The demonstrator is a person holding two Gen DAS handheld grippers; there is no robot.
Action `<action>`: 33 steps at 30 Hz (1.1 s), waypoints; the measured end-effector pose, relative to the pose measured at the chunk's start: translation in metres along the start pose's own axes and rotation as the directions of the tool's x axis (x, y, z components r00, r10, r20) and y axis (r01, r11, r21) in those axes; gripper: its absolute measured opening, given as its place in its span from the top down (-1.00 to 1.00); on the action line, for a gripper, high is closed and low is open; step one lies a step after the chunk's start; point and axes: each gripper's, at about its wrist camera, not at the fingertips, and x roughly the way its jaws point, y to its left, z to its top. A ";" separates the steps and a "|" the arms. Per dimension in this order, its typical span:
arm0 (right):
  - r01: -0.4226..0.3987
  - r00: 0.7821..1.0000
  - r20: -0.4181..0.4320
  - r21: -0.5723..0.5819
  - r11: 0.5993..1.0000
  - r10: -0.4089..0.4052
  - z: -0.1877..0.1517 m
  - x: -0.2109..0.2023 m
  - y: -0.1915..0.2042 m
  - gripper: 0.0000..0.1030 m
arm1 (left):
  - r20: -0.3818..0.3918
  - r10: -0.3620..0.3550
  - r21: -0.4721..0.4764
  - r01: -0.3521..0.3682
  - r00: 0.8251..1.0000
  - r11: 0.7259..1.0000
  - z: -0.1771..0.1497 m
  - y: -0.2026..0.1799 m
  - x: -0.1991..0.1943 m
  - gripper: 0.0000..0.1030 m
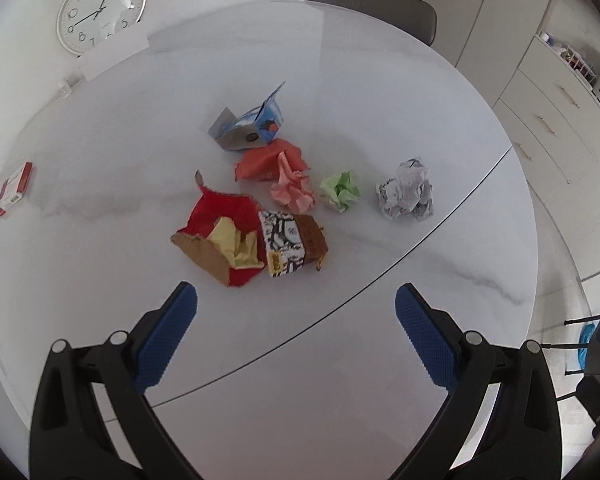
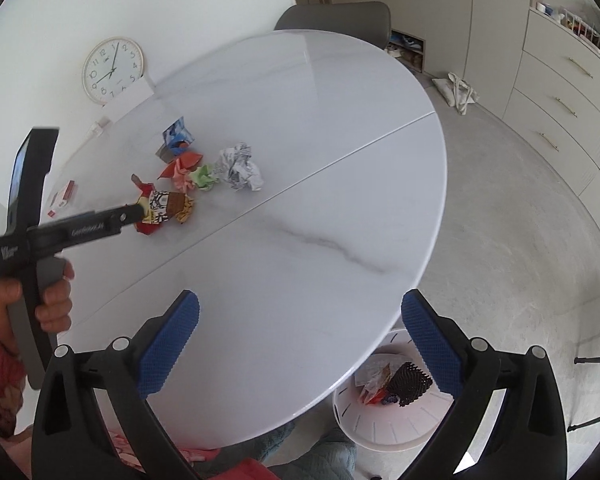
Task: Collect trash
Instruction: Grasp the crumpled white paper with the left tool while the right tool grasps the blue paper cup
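A heap of trash lies on the white oval table: a red and yellow wrapper, a brown patterned wrapper, a pink paper ball, an orange wrapper, a green paper ball, a crumpled newspaper ball and a blue carton. My left gripper is open and empty, just short of the red wrapper; its black body also shows in the right wrist view. My right gripper is open and empty over the table's near edge. A white trash bin holding some trash stands on the floor below it.
A small red and white box lies at the table's left edge. A wall clock leans behind the table. A grey chair stands at the far side. Cabinets line the right wall, and a cloth bag lies on the floor.
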 end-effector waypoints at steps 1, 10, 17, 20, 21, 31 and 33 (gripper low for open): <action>-0.005 1.000 -0.003 -0.001 1.000 0.005 0.001 0.001 0.002 -0.95 | 0.004 -0.009 0.017 0.009 1.000 1.000 0.005 -0.004 0.002 -0.85; 0.009 0.999 -0.032 0.040 0.999 -0.008 0.000 0.005 -0.007 -0.95 | -0.031 -0.092 0.163 0.096 0.995 0.982 0.052 -0.081 0.056 -0.83; 0.024 0.998 -0.058 0.088 0.996 -0.019 0.004 0.017 -0.024 -0.95 | -0.107 -0.049 0.165 0.067 0.993 0.984 0.068 -0.108 0.107 -0.01; 0.014 0.997 -0.071 0.085 0.996 -0.008 0.009 0.027 -0.027 -0.95 | -0.104 -0.069 0.100 0.079 0.992 0.992 0.070 -0.102 0.109 0.29; 0.010 0.997 -0.074 0.078 0.997 -0.004 0.013 0.031 -0.026 -0.95 | -0.099 -0.069 0.091 0.078 0.993 0.993 0.070 -0.099 0.106 0.32; -0.139 0.987 -0.092 -0.120 0.983 0.128 0.091 0.082 0.023 -0.95 | 0.018 -0.035 -0.001 0.035 0.999 0.999 0.049 -0.020 0.010 0.33; -0.187 0.980 -0.095 -0.151 0.971 0.174 0.117 0.097 0.043 -0.95 | 0.027 0.008 -0.045 -0.007 1.000 0.999 0.038 0.008 -0.004 0.32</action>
